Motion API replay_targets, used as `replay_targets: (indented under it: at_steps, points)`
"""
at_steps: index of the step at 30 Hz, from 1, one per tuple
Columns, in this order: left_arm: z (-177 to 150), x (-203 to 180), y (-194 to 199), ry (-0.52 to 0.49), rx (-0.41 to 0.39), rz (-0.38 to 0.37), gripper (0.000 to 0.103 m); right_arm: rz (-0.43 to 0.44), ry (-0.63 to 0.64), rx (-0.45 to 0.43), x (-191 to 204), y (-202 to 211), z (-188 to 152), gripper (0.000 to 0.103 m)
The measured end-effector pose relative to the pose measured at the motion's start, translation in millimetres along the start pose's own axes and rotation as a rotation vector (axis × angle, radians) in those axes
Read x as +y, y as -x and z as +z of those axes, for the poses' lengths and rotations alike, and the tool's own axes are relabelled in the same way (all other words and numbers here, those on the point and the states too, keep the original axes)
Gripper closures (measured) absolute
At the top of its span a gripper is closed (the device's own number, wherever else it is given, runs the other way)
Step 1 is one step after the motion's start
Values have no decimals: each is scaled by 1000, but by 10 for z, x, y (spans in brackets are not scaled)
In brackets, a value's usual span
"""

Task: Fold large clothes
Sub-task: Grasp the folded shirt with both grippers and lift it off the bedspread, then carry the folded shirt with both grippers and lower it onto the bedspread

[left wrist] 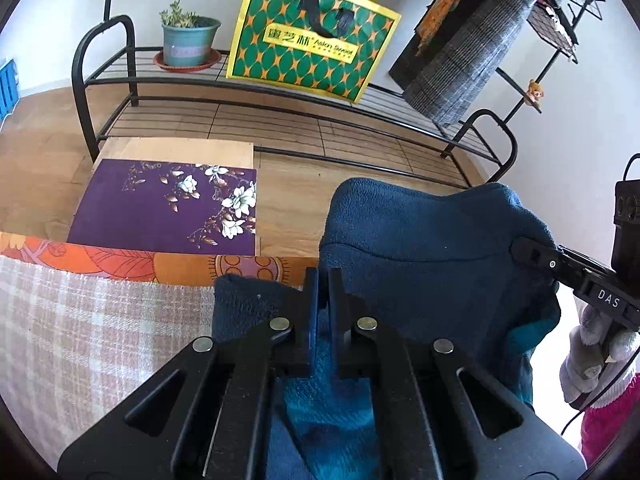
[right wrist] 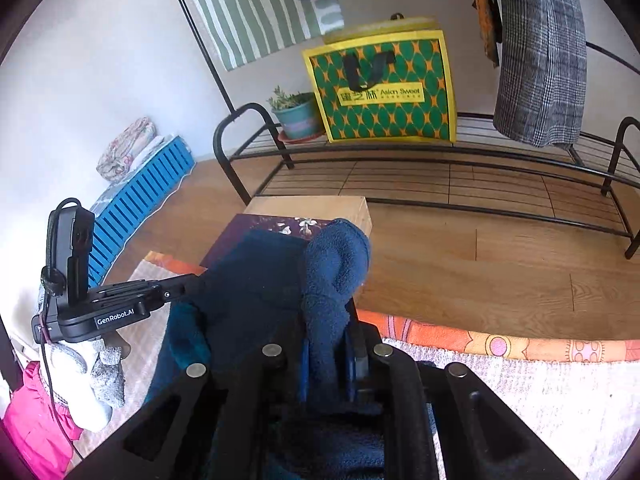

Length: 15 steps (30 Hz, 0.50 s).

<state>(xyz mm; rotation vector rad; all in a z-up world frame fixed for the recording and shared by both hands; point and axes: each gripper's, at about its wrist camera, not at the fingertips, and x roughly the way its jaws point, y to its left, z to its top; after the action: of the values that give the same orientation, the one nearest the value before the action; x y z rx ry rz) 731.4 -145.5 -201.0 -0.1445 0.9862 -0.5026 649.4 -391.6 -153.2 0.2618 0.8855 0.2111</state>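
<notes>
Fleece [left wrist: 420, 232], soft and thick, pinched in both tools above the plaid cover [left wrist: 92, 320].

Your left tool [left wrist: 324, 280] is clamped on a thin edge; your right tool [right wrist: 328, 344] is narrowed on a fat bunched roll. The cloth looks light and limp, so it will likely sag between grips. Hold edges or corners, not bunches, and lay it flat on the cover.

One blue fleece garment [left wrist: 432, 232]; two tongs [left wrist: 324, 280] [right wrist: 328, 344]; one potted plant [left wrist: 188, 38]; one green patterned bag [left wrist: 308, 40].
</notes>
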Motion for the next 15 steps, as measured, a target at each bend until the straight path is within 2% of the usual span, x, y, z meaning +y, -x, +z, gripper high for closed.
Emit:
replay_targets:
  at_steps: [8, 13, 15]
  points:
    - [-244, -357, 1127, -32, -104, -21, 102, 3, 51, -68, 508, 927, -222, 93]
    - [-615, -583, 1833, -64, -128, -31, 102, 33, 78, -89, 917, 1497, -503, 93]
    - [-806, -618, 2071, -49, -136, -44, 102, 22, 94, -82, 1075, 1679, -677, 94]
